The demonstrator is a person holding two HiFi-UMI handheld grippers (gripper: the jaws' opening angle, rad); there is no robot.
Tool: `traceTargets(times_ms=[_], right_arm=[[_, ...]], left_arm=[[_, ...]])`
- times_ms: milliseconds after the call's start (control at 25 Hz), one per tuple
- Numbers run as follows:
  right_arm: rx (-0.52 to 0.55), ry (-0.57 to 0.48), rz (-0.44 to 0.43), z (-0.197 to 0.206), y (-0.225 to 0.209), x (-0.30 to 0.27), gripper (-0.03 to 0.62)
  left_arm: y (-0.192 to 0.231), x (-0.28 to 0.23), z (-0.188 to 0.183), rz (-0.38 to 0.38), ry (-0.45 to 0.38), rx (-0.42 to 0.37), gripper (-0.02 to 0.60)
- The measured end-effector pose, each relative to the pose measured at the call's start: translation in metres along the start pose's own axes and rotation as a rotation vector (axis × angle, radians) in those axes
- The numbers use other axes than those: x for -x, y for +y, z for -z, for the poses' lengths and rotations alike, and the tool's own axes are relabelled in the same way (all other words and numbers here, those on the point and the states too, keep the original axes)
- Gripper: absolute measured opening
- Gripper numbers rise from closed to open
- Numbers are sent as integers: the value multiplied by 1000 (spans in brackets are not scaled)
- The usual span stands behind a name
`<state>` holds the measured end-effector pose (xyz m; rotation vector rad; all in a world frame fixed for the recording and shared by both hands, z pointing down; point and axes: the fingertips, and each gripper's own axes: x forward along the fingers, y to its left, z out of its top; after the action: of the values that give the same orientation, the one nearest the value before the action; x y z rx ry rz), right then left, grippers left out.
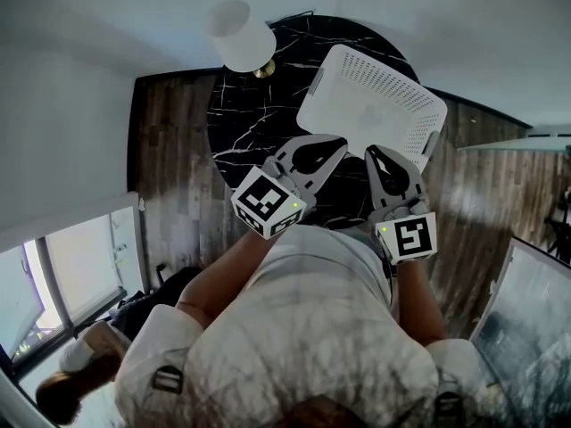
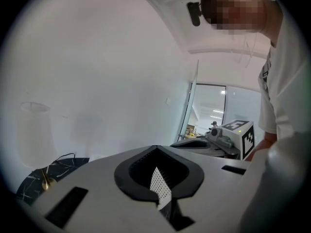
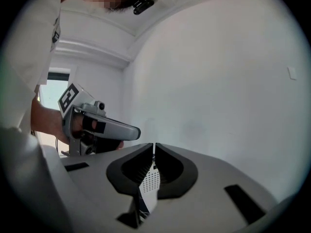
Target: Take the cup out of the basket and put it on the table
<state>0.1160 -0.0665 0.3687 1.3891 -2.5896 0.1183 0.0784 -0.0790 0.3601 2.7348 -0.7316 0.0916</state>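
Note:
A white perforated basket (image 1: 370,105) lies on the round black marble table (image 1: 241,123), at its right side. No cup shows in any view. My left gripper (image 1: 342,139) and right gripper (image 1: 369,151) are held side by side close to the person's chest, over the table's near edge, just short of the basket. Both are shut with nothing between the jaws. In the left gripper view the shut jaws (image 2: 155,147) point at a bare white wall, and the right gripper (image 2: 228,137) shows beside them. The right gripper view also faces the wall, with the left gripper (image 3: 97,125) at its left.
A lamp with a white shade (image 1: 239,34) and a brass base stands at the table's far left edge; the lamp (image 2: 36,135) also shows in the left gripper view. Dark wooden floor (image 1: 169,176) surrounds the table. Windows lie low at both sides.

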Motion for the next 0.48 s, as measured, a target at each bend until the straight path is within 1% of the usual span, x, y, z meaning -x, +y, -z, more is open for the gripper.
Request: traceTargets(times_ms=[240, 320, 480], right_arm=[[113, 174, -53, 46, -10, -25, 12], [126, 231, -67, 61, -17, -31, 14], [137, 349, -102, 97, -32, -44, 26]], left_arm=[[27, -25, 38, -14, 142, 20, 6], [34, -35, 49, -9, 182, 23, 6], [45, -51, 66, 9, 231, 26, 6]])
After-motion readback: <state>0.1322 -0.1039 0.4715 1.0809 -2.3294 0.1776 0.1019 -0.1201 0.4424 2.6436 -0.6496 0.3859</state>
